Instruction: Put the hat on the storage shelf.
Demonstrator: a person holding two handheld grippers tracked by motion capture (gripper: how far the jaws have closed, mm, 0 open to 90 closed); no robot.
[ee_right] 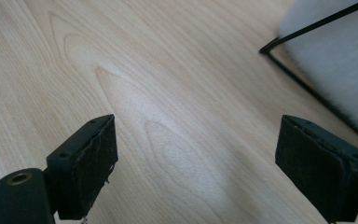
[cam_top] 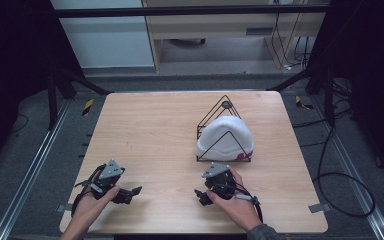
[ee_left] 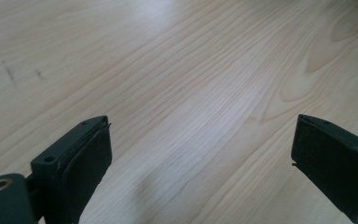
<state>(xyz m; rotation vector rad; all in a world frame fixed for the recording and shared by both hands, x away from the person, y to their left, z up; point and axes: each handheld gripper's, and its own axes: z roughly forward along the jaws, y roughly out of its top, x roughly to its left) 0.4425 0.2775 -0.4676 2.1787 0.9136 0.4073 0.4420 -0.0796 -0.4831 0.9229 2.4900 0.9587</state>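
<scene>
A black wire rack [cam_top: 223, 102] shaped like a triangular prism stands on the wooden table [cam_top: 150, 130], right of centre. Inside it lies a white, soft, rounded thing [cam_top: 225, 135] with a dark red patch at its lower right. My left gripper [cam_top: 130, 192] rests low over the table's front left, open, with bare wood between its jaws [ee_left: 200, 135]. My right gripper [cam_top: 201, 196] sits just in front of the rack, open and holding nothing [ee_right: 198, 135]. The right gripper view has the rack's wire [ee_right: 307, 29] and the white thing [ee_right: 335, 60] at its upper right.
Bare wood spreads across the left and middle of the table. Black frame posts [cam_top: 52, 95] stand at the back corners. Cables [cam_top: 330, 175] lie on the grey floor to the right. A cabinet [cam_top: 220, 30] stands behind the table.
</scene>
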